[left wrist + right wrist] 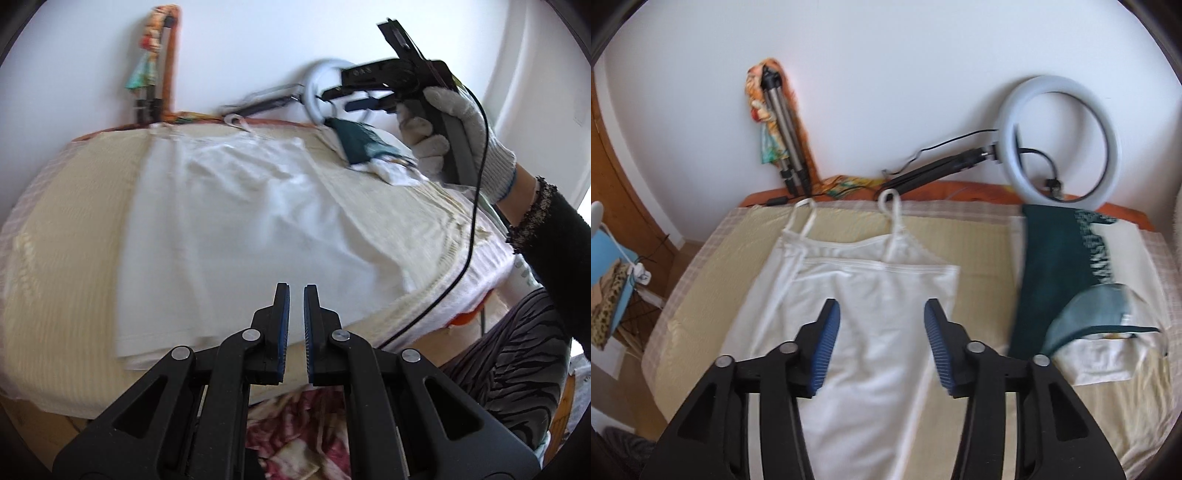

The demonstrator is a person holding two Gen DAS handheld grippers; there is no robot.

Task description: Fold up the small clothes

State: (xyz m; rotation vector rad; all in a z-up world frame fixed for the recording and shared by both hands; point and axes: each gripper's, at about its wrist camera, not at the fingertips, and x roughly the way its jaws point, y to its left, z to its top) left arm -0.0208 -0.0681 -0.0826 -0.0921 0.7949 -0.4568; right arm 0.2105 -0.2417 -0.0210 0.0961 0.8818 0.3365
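A white strappy camisole (864, 314) lies flat on the bed, straps toward the wall; its right side is folded over the middle. It also shows in the left wrist view (229, 229). My right gripper (882, 314) is open and empty, held above the camisole's middle. In the left wrist view it is raised above the far right of the bed (332, 99) in a gloved hand. My left gripper (296, 291) is almost shut with a thin gap, empty, above the camisole's near hem.
A pale yellow mat (979, 251) covers the bed. Folded dark green and white clothes (1067, 266) are stacked at the right. A ring light (1060, 136) and a tripod (783, 133) lean on the wall behind. A blue box (605, 266) stands at the left on the floor.
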